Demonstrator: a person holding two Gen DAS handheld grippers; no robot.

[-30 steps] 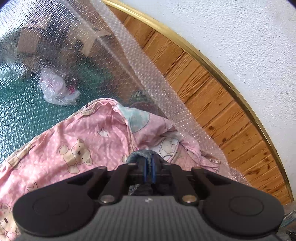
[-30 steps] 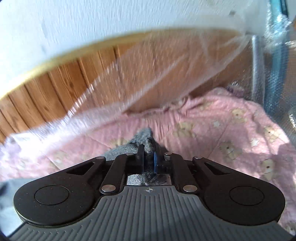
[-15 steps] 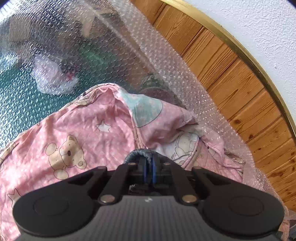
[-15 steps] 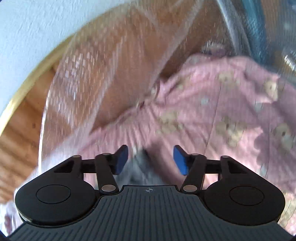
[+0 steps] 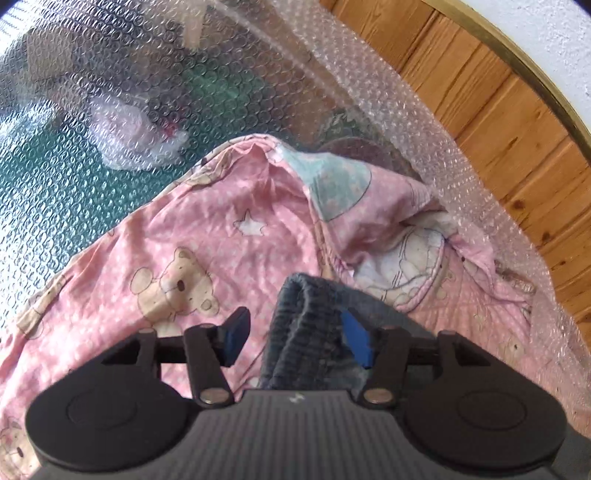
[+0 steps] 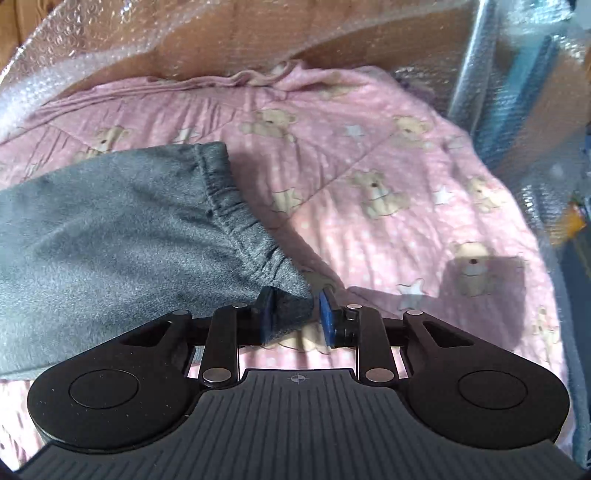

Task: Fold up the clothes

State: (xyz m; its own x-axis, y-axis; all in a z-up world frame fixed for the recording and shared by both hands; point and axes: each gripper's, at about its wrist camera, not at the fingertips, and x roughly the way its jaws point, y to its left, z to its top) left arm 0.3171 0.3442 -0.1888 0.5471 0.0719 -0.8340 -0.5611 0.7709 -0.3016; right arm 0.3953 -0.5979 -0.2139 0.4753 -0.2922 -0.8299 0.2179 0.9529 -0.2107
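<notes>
A grey fleece garment [image 6: 110, 229] with an elastic band lies on a pink quilt [image 6: 388, 184] printed with teddy bears. In the right wrist view its band runs down to a corner that sits between the pads of my right gripper [image 6: 295, 317]. Those jaws are closing; the left pad touches the cloth and a small gap shows at the right pad. In the left wrist view a ribbed grey band [image 5: 306, 317] stands between the fingers of my left gripper [image 5: 295, 341]. Its jaws are opening and neither pad presses on the cloth.
Bubble wrap [image 5: 388, 96] hangs along the far side of the pink quilt [image 5: 184, 221], against a wooden panel [image 5: 498, 122] with a gold trim. More bubble wrap [image 6: 147, 44] and a cardboard wall [image 6: 332, 33] stand behind the quilt; wrapped objects [image 6: 535, 92] stand at the right.
The left gripper was shut on the grey band and has opened, letting it go. The right gripper let go of the grey cloth, sank toward the quilt, and now narrows around the garment's corner.
</notes>
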